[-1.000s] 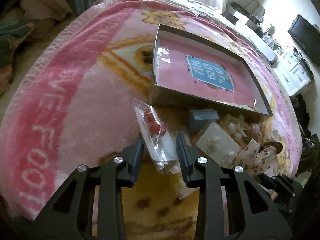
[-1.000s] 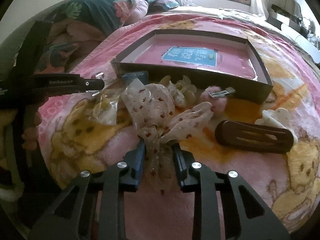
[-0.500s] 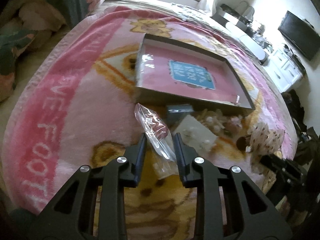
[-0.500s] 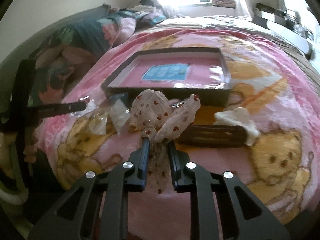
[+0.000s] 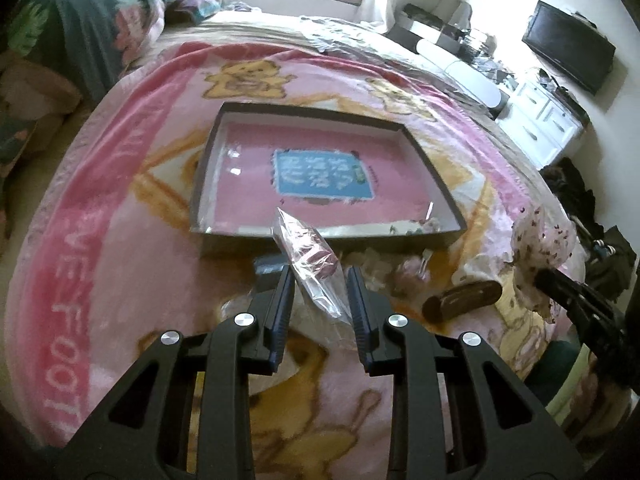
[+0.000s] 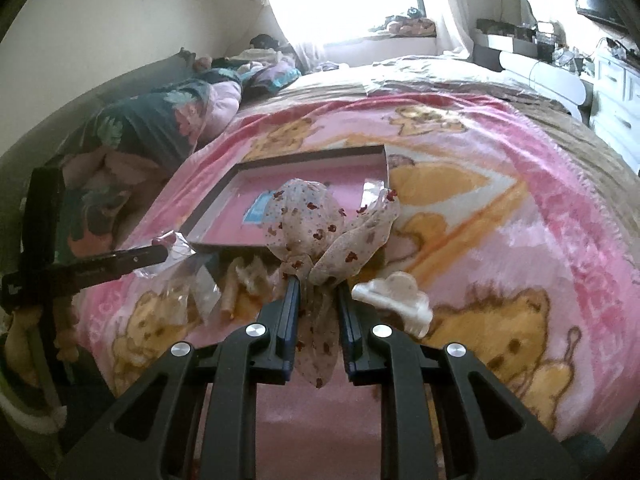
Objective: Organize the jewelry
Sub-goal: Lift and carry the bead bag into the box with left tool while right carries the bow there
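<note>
Clear bag (image 5: 310, 264) (red piece inside) slants up-left between fingers (image 5: 283, 304).

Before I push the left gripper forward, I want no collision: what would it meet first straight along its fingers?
Probably the near wall of the shallow pink-lined box. The left gripper, shut on a clear plastic bag, points over a blue item toward that wall; depth is unclear, so it might pass above.

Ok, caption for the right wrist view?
Right gripper lifts a spotted fabric bow toward the pink-lined box.
</note>
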### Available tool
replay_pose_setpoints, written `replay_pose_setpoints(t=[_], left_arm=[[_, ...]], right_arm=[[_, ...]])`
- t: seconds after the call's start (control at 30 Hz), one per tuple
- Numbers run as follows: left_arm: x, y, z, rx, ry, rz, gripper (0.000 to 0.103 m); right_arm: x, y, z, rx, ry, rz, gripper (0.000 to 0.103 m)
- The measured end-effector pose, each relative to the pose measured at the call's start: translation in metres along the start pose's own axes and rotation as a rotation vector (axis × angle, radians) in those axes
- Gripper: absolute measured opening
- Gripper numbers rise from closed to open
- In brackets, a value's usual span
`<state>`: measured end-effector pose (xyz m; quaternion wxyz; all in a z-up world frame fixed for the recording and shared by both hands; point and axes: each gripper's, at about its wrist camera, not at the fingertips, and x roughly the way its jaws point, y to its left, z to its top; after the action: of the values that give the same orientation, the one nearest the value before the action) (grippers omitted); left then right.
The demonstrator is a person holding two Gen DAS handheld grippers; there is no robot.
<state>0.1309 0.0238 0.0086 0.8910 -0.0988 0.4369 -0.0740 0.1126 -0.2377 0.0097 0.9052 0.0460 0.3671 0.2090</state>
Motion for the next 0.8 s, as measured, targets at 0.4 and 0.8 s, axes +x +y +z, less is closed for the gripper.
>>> replay_pose_setpoints(t=[0.4,0.8], left_arm=[[0.026,-0.003,0.039,-0.001,-0.013,-0.001,0.02],[0.06,0.024,0.074,-0.042,-0.017,0.043,0.02]], right_arm=[[0.023,-0.008,0.042,0.001,-0.028,-0.01,0.017],[0.088,-0.013,0.075,-0.004,0.047,-0.018,0.017]])
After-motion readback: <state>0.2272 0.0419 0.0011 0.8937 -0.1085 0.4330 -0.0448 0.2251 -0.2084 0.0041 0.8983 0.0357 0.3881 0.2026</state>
